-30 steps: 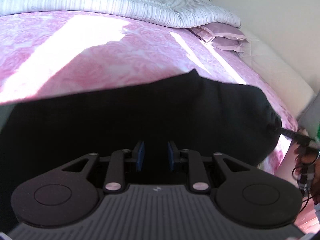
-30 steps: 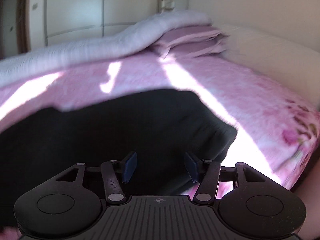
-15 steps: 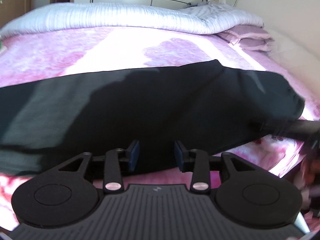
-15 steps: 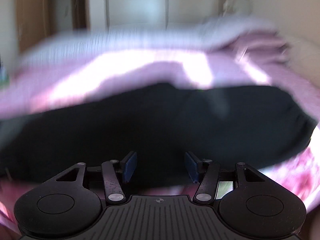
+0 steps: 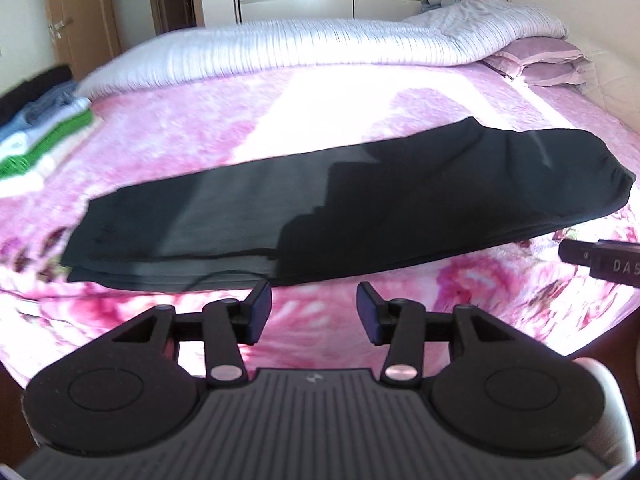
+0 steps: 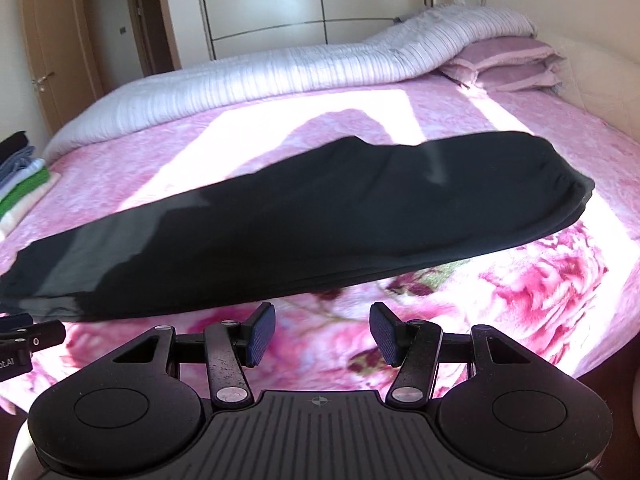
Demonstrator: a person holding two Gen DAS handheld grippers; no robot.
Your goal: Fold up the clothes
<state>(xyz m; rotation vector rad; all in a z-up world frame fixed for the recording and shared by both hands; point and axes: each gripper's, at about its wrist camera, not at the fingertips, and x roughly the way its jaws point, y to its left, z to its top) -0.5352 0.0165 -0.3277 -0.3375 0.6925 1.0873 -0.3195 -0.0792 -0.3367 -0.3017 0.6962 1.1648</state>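
Note:
A long black garment [image 5: 360, 208] lies folded into a flat strip across the pink flowered bed cover; the right wrist view shows it too [image 6: 320, 224]. My left gripper [image 5: 314, 312] hangs over the bed cover just short of the garment's near edge. Its jaws are opening and nothing is between them. My right gripper [image 6: 323, 334] is open, also over bare cover near the garment's front edge, holding nothing. The tip of the right gripper shows at the right rim of the left wrist view, and the left gripper's tip at the left rim of the right wrist view.
A stack of folded clothes [image 5: 36, 136] in green, white and blue sits at the bed's left side. A rolled white striped quilt [image 5: 320, 48] runs along the far side, with mauve pillows [image 5: 540, 64] at the far right. Wardrobe doors and a wooden door stand behind.
Both grippers have pulled back and risen from over the black garment, so the whole strip and the room now show. The left jaws have spread wider; the right jaws stayed as wide.

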